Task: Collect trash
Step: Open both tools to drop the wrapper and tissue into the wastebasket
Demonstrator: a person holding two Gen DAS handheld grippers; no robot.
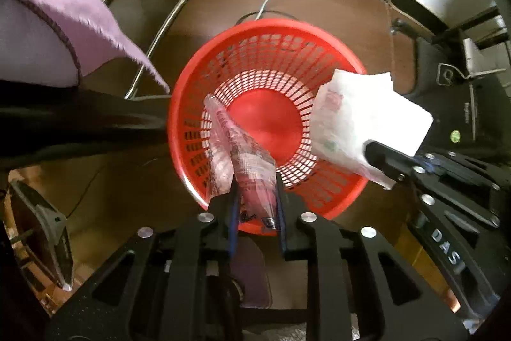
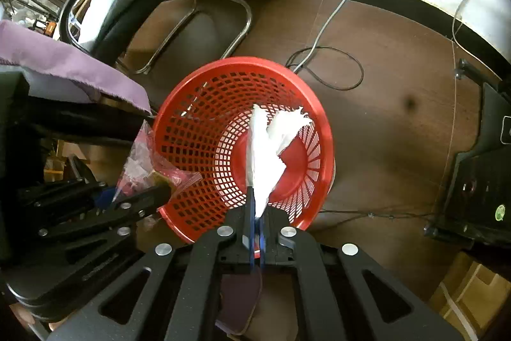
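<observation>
Two grippers over red basket (image 1: pixel 268 123) on floor: left gripper (image 1: pixel 255 197) jaws pinch clear wrapper (image 1: pixel 242 162); right gripper (image 2: pixel 257 206), lettered "DAS", jaws grip white tissue (image 2: pixel 265 155). Basket empty.

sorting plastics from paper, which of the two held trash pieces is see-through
The plastic wrapper in the left gripper; the right gripper pinches opaque white tissue.

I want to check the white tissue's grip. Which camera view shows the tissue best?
The right wrist view: the white tissue hangs from the right tool, pinched there, above the red basket. The left wrist view shows the tissue's broad side, its gripped end partly hidden.
</observation>
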